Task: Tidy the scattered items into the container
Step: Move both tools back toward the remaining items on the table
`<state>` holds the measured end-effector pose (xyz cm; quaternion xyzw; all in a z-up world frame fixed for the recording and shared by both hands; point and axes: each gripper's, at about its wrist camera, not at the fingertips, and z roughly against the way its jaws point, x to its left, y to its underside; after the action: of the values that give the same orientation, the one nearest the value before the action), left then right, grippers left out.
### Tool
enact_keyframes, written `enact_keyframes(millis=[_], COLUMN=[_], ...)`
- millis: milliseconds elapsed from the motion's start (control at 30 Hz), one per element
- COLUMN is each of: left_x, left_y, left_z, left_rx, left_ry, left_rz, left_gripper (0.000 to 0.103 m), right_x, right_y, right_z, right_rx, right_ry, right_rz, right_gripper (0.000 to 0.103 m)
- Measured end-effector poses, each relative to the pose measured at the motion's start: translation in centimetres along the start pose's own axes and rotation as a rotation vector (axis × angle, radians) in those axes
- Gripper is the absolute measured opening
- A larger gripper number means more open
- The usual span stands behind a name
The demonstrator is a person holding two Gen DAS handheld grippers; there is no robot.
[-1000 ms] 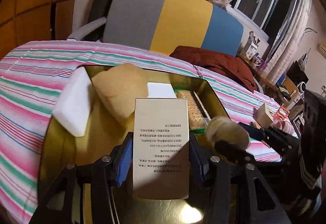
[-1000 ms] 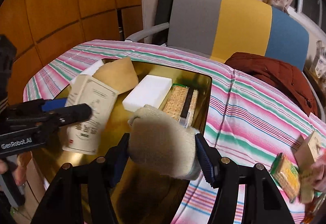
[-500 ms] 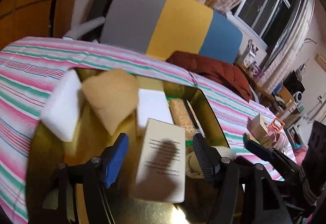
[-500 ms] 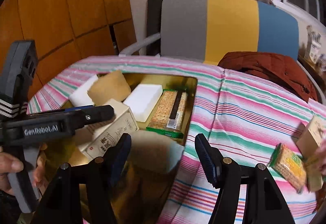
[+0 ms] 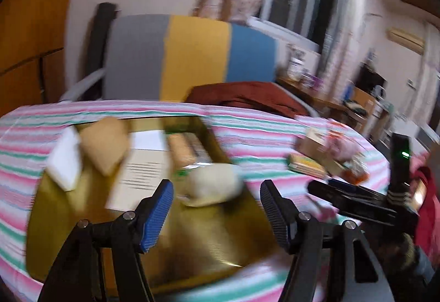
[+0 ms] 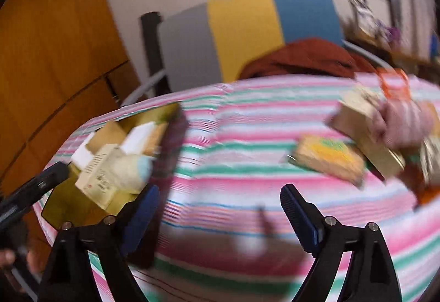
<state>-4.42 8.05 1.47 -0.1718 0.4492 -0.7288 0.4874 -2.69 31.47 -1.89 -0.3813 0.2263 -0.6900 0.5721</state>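
Only blurred, unreadable print lines on the pale box (image 5: 143, 172) in the gold tray (image 5: 225, 241).

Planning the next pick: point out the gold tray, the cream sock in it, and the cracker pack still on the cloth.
gold tray (image 5: 220, 241), left wrist view, bare floor near front.
cream sock (image 5: 211, 183), left wrist view, middle of bundle.
cracker pack (image 6: 328, 160), right wrist view, top face.

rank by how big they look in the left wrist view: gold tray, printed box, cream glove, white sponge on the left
1. gold tray
2. printed box
3. cream glove and white sponge look about alike; motion blur and the glove's nearness make ranking unsure
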Motion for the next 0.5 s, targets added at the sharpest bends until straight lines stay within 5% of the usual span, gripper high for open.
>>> enact_keyframes(millis=[233,500], left_x=[-7.6,-12.9], left_y=[1.9,3.5], left_z=[-2.3,-5.7], left_rx=[0.099,0.217], left_ry=[0.155,0.204], left_rz=[-0.165,-0.276], left_gripper=[0.067,0.067], right_x=[-6.5,-14.2], right_y=[2.1,3.4], right_z=[2.8,6.8], right_rx=[-0.037,-0.119], right_ry=[0.099,0.219], right_rz=[-0.111,-0.255], right_gripper=[0.086,0.093])
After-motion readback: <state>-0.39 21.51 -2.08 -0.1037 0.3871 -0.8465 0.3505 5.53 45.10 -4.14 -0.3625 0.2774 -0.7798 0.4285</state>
